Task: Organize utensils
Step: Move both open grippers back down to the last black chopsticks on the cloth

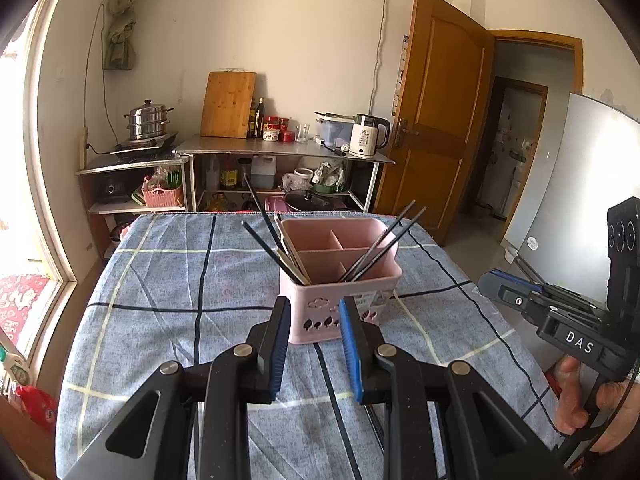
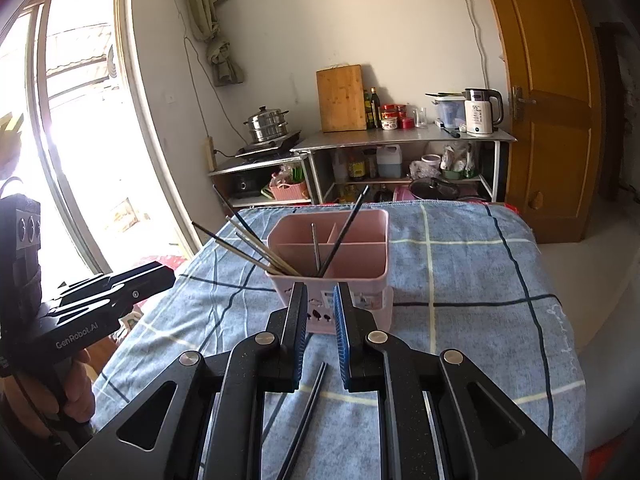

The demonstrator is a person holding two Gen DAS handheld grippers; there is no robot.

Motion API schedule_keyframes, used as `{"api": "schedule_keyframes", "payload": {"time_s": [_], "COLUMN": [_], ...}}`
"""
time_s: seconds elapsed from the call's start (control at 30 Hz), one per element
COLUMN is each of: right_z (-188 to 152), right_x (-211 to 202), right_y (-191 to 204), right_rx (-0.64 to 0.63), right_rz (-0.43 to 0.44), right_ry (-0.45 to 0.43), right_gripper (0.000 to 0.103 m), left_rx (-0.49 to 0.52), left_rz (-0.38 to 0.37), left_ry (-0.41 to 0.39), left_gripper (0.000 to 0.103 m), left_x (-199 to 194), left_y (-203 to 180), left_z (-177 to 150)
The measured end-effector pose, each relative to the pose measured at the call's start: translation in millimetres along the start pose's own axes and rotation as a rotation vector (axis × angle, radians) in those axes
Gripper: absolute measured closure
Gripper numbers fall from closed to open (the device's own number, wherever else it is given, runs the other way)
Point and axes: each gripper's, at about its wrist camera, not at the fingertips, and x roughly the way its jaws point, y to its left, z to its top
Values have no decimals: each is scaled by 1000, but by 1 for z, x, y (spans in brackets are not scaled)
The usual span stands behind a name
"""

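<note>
A pink utensil holder with divided compartments stands on the blue checked tablecloth. Several dark and wooden chopsticks lean out of its near left corner, and two dark ones lean right. My left gripper is open and empty just in front of the holder. In the right wrist view the holder stands just beyond my right gripper, which is open and empty. A black chopstick lies on the cloth below the right gripper's fingers.
A metal shelf unit with a steamer pot, cutting board, bottles and kettle stands behind the table. A wooden door is at the right, a window at the left. The right gripper's body shows at the table's right edge.
</note>
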Motion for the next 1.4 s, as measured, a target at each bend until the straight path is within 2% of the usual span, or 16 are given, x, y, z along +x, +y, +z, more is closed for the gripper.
{"api": "schedule_keyframes", "payload": {"time_s": [0.37, 0.7, 0.97, 1.4], "right_z": [-55, -80, -91, -105], "right_x": [-28, -31, -18, 0], "right_y": [-1, -9, -12, -30], "right_rx": [5, 39, 47, 82], "right_rz": [-12, -18, -15, -17], "right_ry": [43, 77, 111, 169], "right_gripper": [89, 89, 87, 84], "left_rx": [-8, -4, -5, -39], "left_rz": [-30, -49, -53, -66], "left_ry": [45, 82, 150, 306], "left_gripper": [78, 78, 78, 78], "left_x": [-13, -6, 22, 93], "left_y": [-12, -23, -29, -40], "left_z": [-59, -86, -103, -133]}}
